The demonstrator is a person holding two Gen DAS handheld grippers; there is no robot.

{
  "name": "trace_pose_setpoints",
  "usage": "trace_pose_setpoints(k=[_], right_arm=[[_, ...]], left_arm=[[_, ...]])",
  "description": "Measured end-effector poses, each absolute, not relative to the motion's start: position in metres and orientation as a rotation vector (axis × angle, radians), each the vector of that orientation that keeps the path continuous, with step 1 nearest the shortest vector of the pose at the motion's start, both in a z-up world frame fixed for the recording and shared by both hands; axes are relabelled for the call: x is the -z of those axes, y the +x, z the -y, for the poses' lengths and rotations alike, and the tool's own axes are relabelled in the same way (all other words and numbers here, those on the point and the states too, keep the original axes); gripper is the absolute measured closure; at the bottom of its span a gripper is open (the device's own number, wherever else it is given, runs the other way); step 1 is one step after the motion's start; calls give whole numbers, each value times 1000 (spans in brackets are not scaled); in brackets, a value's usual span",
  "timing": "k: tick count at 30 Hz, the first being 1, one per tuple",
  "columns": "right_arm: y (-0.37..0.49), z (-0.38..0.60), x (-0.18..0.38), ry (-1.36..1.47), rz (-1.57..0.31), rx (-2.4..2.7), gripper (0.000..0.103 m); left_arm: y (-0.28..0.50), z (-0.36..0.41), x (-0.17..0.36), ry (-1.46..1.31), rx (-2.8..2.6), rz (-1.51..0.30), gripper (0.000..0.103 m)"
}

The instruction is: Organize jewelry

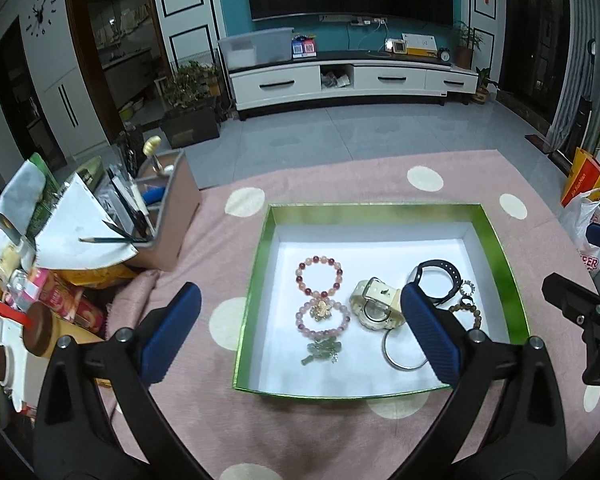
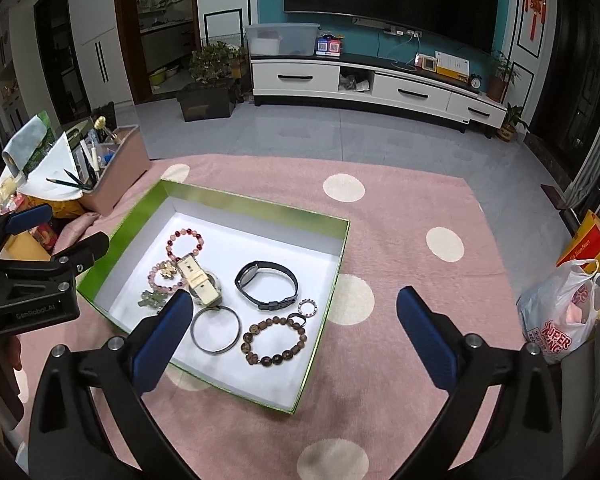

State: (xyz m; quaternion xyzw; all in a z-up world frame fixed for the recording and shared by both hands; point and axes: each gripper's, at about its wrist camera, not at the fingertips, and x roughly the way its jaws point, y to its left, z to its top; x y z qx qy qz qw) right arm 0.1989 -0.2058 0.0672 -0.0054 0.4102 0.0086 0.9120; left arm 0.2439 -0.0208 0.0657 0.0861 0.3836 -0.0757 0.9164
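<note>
My left gripper (image 1: 300, 336) is spread wide and holds nothing, hanging above the near edge of the green-rimmed box (image 1: 496, 240); my right gripper (image 2: 295, 334) is likewise wide apart and empty, over the box's near right corner and the pink dotted cloth (image 2: 400, 208) beside it. As far as I can judge, the gathering part is done: every piece of jewelry I can see already lies inside the box, and none shows on the cloth around it. What may be left is tidying, since several pieces touch or overlap. Counting from the near side: one dark brown bead bracelet (image 2: 273, 340), one plain metal bangle (image 2: 215, 332), one small sparkly ring (image 2: 308, 307) with a darker small ring touching it, one green jade pendant (image 1: 322, 350), and one cream watch (image 1: 374, 306) lying against the bangle. Past those come one black band watch (image 2: 265, 286), one pale pink bead bracelet with a gold charm (image 1: 322, 316), and farthest, one pink-and-red bead bracelet (image 1: 320, 276). That makes three bead bracelets, two watches, one bangle, two small rings and one pendant. Beyond the box's left corner stands a brown organizer of pens (image 1: 167, 204), well apart.
</note>
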Motion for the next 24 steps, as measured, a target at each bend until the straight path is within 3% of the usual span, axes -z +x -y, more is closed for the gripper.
trace_pose_setpoints(k=[12,24], right_arm=[[178,201,-111,-21,-773,-4,1],[195,196,-87,12,-881,-9,1]], left_arm=[[226,20,-110,203,150,-701,2],[240,21,-108,205,162,-787,2]])
